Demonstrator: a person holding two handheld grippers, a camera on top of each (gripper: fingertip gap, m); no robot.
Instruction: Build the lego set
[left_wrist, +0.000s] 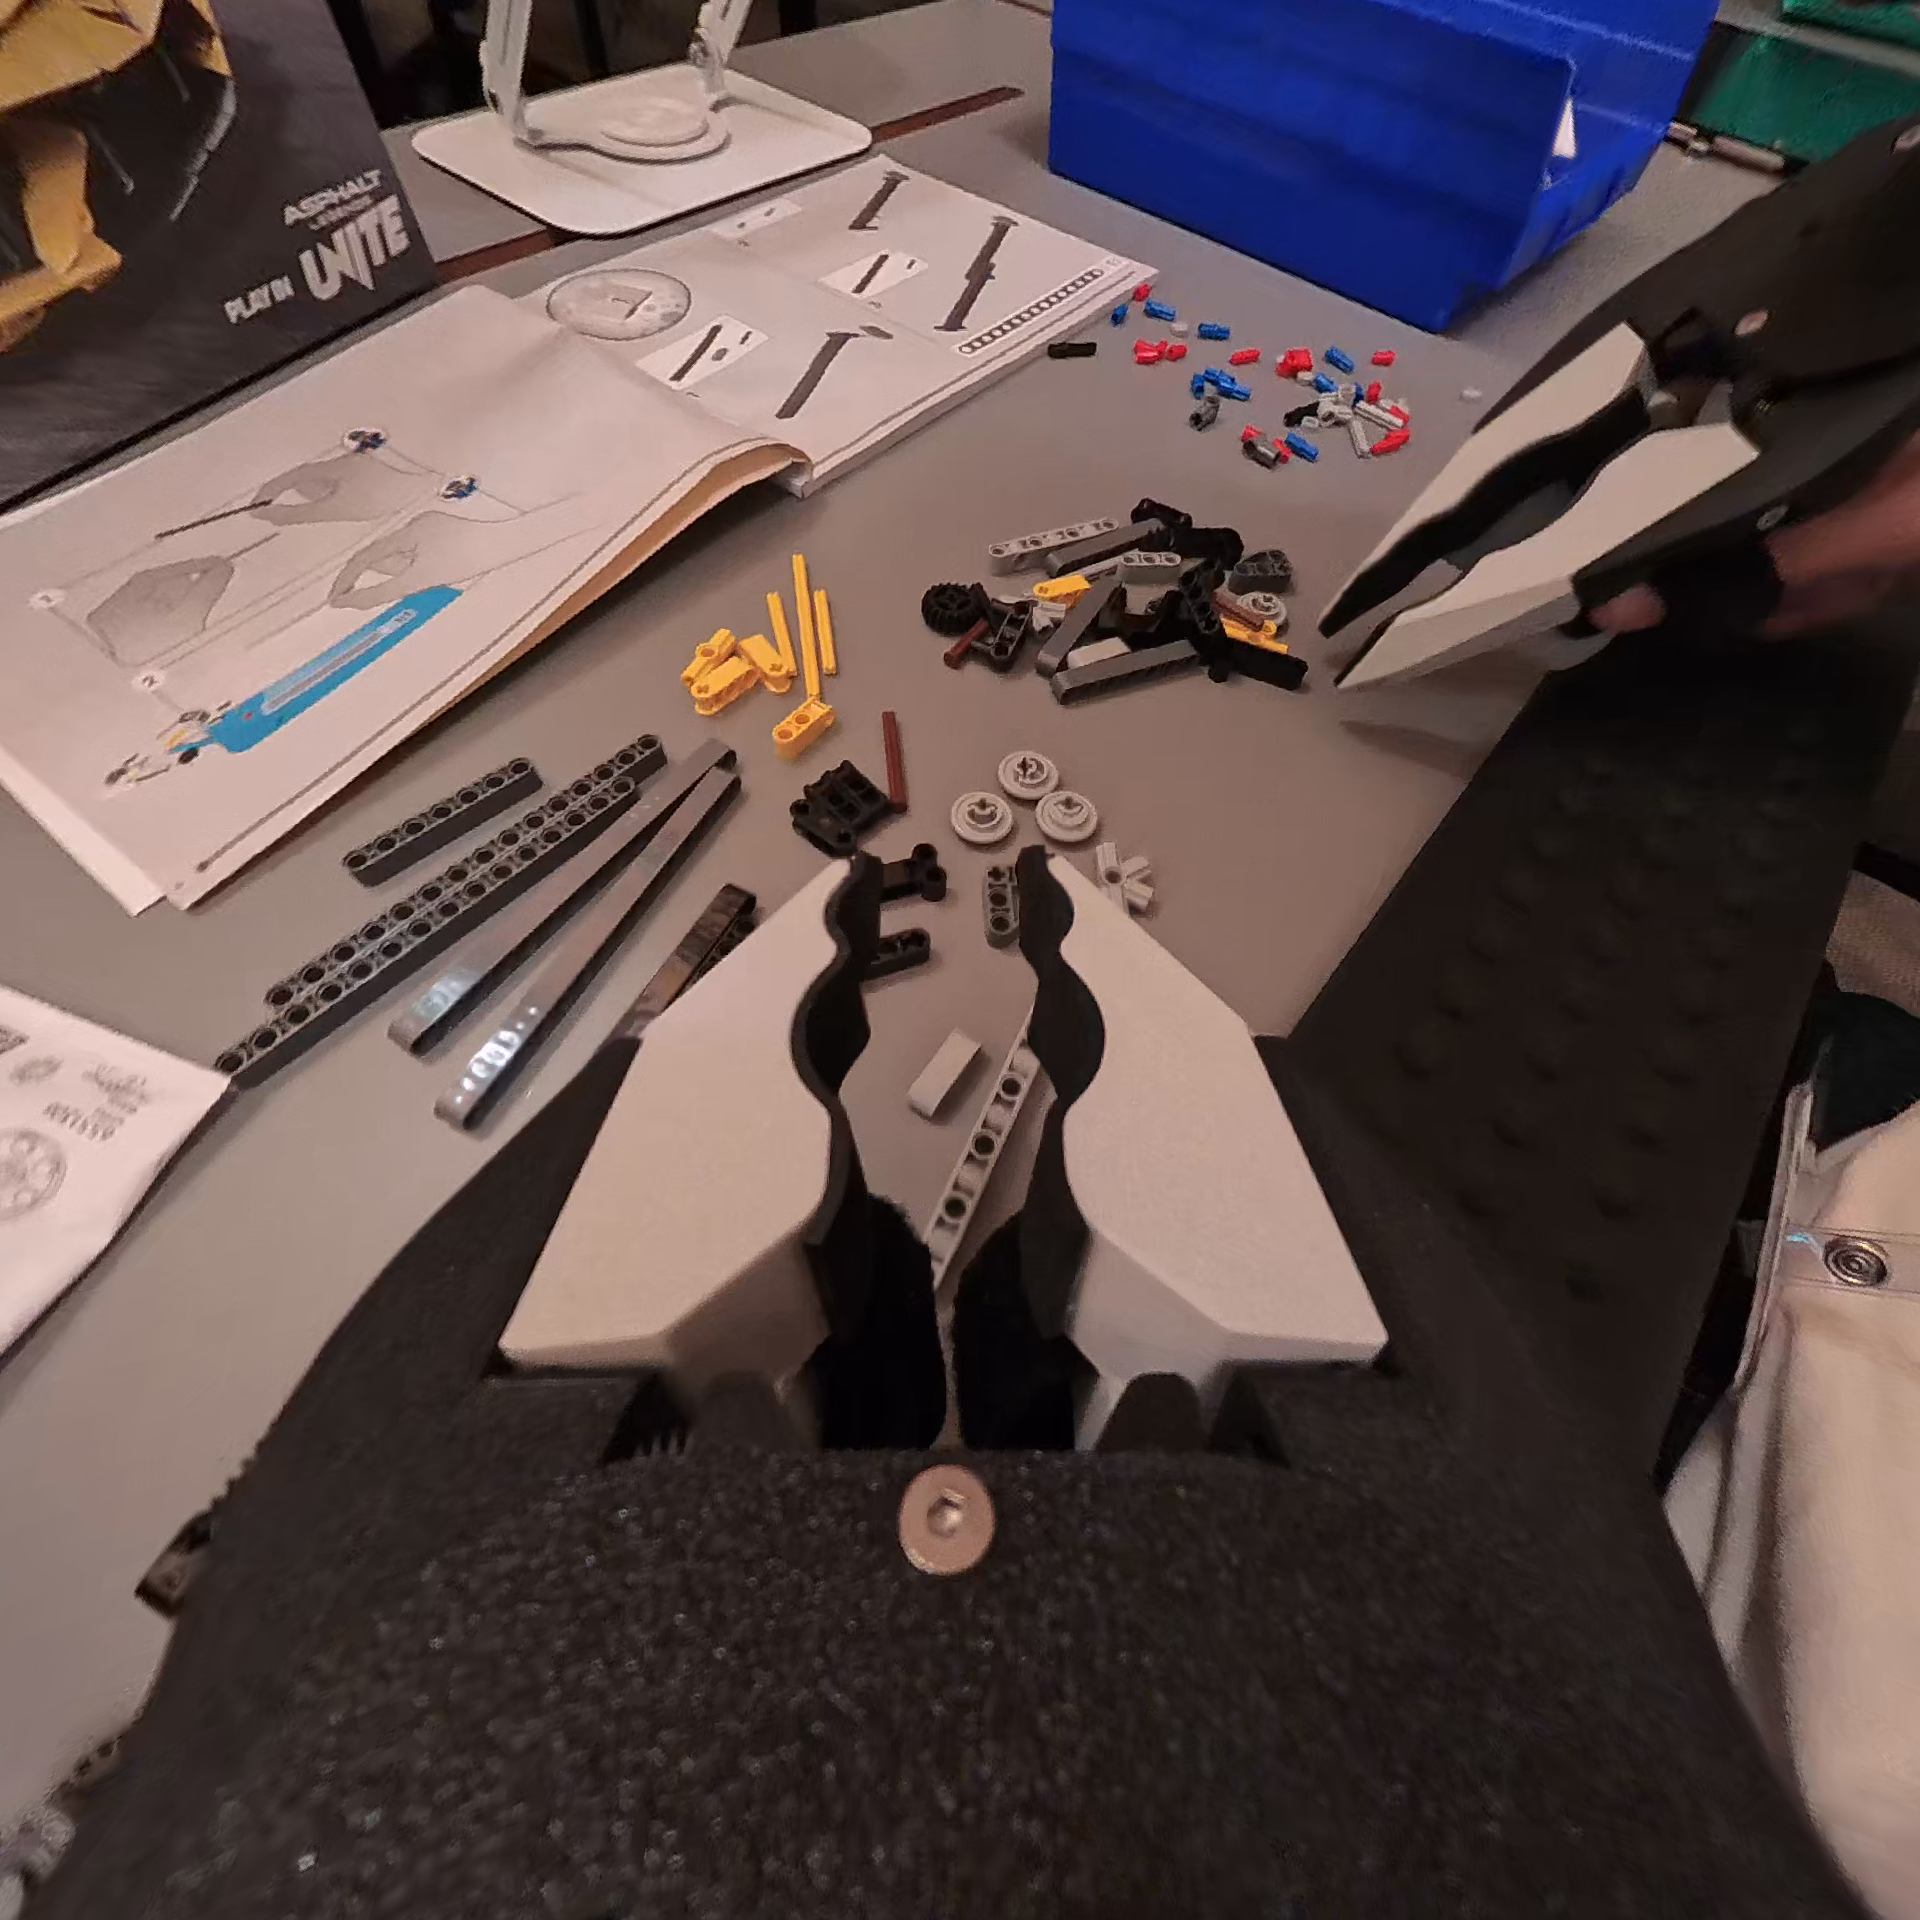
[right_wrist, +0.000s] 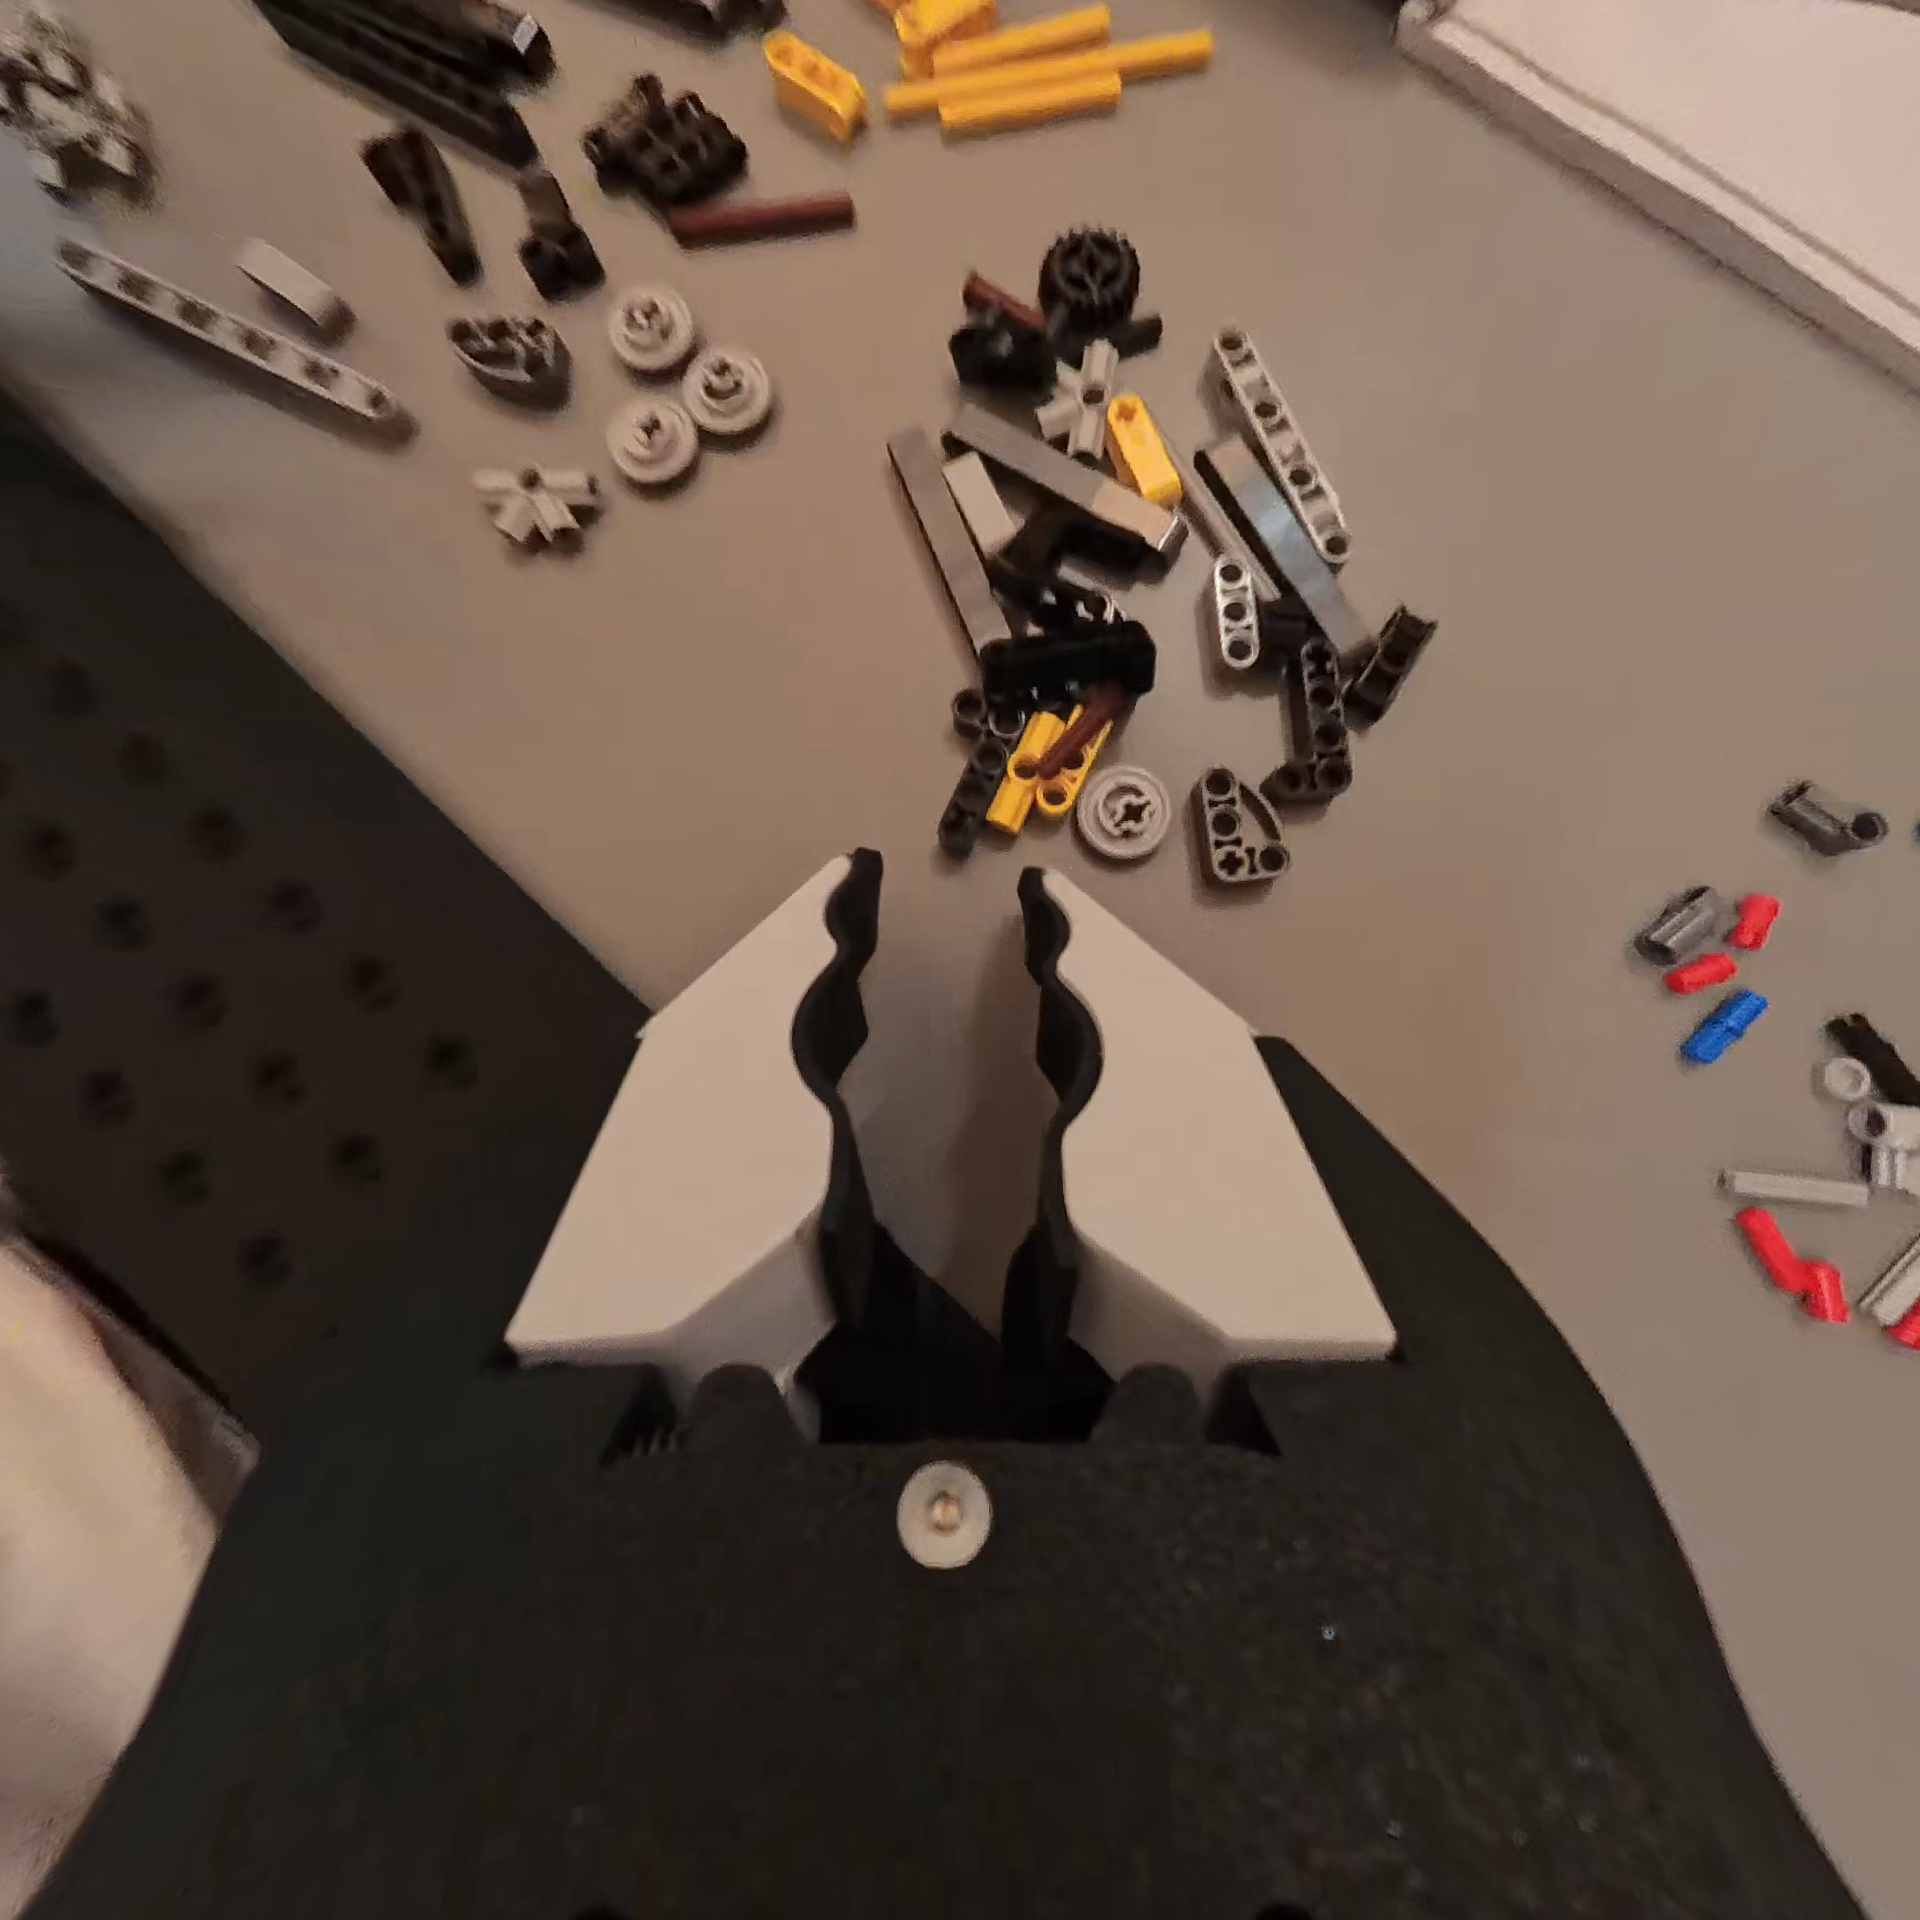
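In the left wrist view, the left gripper (left_wrist: 940, 868) points up from the bottom centre, angled down over the grey counter (left_wrist: 1299, 831), its fingers (left_wrist: 727, 1091) parted with nothing between them. Loose lego pieces (left_wrist: 1132, 603) lie beyond the tips; long black beams (left_wrist: 457, 904) lie at centre left, and an open instruction booklet (left_wrist: 436, 520) at upper left. The right gripper (left_wrist: 1340, 649) enters from the right edge, slanting down-left, fingers slightly apart.

In the right wrist view, the right gripper (right_wrist: 951, 868) hovers just below the mixed pile (right_wrist: 1122, 582), parted and empty.
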